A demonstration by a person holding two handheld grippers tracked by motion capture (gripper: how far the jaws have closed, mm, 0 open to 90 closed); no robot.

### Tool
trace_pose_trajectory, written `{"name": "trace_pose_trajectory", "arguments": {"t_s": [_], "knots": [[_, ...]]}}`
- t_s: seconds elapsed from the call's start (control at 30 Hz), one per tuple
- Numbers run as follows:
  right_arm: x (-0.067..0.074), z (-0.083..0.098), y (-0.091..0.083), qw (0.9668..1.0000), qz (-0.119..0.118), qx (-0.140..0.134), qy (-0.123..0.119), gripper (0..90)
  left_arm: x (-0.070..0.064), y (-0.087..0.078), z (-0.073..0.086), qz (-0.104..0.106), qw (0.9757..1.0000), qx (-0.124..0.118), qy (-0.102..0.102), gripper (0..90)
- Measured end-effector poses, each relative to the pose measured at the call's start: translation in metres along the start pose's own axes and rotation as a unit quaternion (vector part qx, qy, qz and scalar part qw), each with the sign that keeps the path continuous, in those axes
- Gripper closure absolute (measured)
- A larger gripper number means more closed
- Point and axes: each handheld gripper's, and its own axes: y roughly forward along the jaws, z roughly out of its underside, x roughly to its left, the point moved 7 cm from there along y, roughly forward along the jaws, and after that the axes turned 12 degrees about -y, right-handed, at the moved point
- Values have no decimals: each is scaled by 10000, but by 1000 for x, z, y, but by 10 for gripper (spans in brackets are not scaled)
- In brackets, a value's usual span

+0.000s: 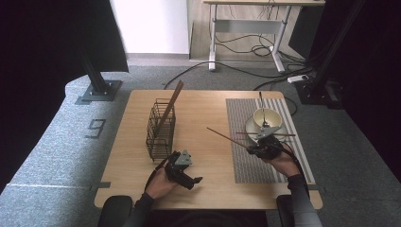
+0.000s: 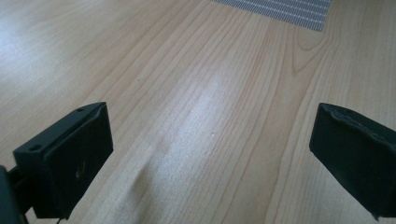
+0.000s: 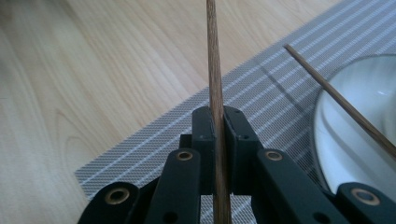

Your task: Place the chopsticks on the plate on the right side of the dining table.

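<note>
Over the striped placemat (image 1: 246,142), the right gripper (image 3: 217,135) clamps one chopstick (image 3: 215,70), apparently bound for the wire basket (image 1: 161,130). Near that basket, the left gripper (image 1: 187,175) waits with jaws apart and empty.

High view: fixed overhead, facing forward and down, far. Two gripper views: low, close over the surface (image 1: 203,118), looking along the jaws. All share the striped mat (image 1: 246,156).

Three chopsticks (image 1: 226,137), one wire basket (image 1: 160,128), one bowl (image 1: 267,118) (on one plate (image 1: 250,127)), one placemat (image 1: 246,161).
</note>
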Motion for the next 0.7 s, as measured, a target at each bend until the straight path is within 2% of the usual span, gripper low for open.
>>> {"name": "trace_pose_trajectory", "arguments": {"t_s": [0.33,0.7], "knots": [[-19,17,-5,9989,318,136,330,836,5,7,9,-155,9996,220,-97,0],[-39,38,-12,9948,637,236,761,836,8,12,15,-237,9987,441,-83,0]]}}
